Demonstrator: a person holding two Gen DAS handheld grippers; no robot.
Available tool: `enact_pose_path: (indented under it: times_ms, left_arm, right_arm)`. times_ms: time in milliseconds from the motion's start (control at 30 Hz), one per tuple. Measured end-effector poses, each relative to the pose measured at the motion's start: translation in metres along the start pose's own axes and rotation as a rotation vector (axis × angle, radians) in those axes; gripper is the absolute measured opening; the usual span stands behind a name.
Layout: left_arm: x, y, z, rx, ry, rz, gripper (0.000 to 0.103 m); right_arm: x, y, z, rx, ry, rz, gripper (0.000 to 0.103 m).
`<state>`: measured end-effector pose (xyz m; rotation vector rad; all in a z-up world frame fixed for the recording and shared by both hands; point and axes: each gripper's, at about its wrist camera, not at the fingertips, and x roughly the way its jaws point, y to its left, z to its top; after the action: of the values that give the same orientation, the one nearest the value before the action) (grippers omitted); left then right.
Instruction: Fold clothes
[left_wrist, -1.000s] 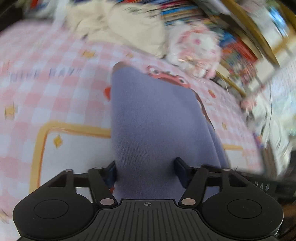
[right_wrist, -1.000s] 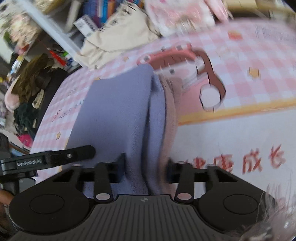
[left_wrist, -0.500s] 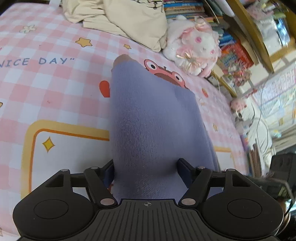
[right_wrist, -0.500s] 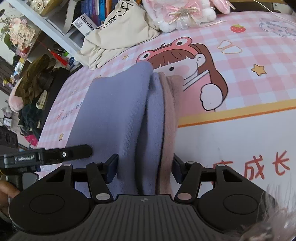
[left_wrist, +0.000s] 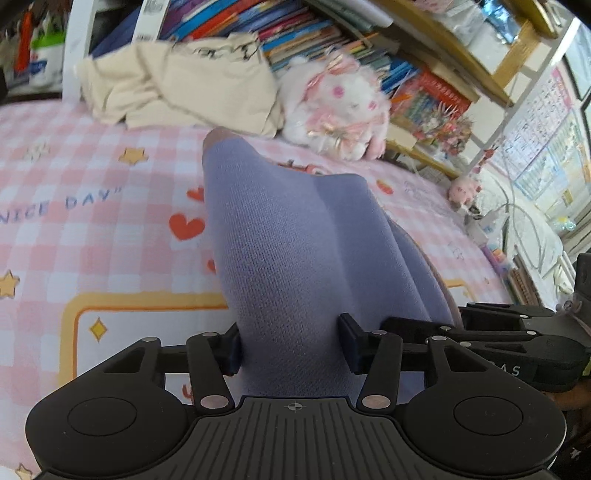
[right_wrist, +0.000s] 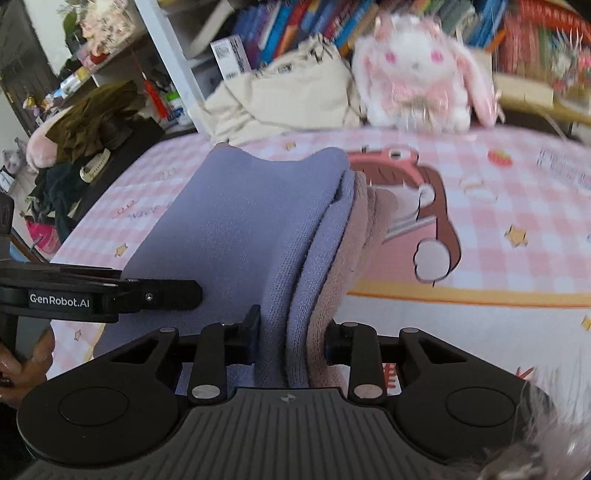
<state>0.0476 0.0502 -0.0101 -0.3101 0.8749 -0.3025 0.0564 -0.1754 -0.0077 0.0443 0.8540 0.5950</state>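
A folded lavender knit garment (left_wrist: 295, 236) with a dusty-pink layer under it is held above a pink checked bed sheet (left_wrist: 92, 236). My left gripper (left_wrist: 291, 343) is shut on its near edge, fabric bunched between the fingers. In the right wrist view the same garment (right_wrist: 240, 229) shows its stacked layers, pink layer (right_wrist: 343, 266) on the right. My right gripper (right_wrist: 291, 339) is shut on the folded layers. The left gripper (right_wrist: 110, 295) sits at the garment's left edge there, and the right gripper's body (left_wrist: 517, 343) shows beside it in the left wrist view.
A cream garment (left_wrist: 184, 85) lies crumpled at the far edge of the bed. A white and pink plush rabbit (right_wrist: 417, 70) sits next to it. Shelves of books (left_wrist: 332, 33) stand behind. Dark clothes pile (right_wrist: 85, 125) off the bed's left side.
Both grippers have lifted and tilted up with the garment still held. The views now look more toward the shelves and the plush rabbit. The garment hangs higher off the sheet.
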Motion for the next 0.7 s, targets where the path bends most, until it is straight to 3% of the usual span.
enact_pose_path:
  times_ms: [300,700]
  left_arm:
    - [-0.001,0.002,0.017,-0.005,-0.024,-0.006,0.050]
    - [0.021,0.019,0.057,-0.003,-0.024,0.014,0.050]
  right_arm:
    - [-0.003,0.005,0.017,-0.039,-0.038,-0.019,0.029]
    - [0.033,-0.003,0.060,-0.009,-0.017,-0.016,0.029]
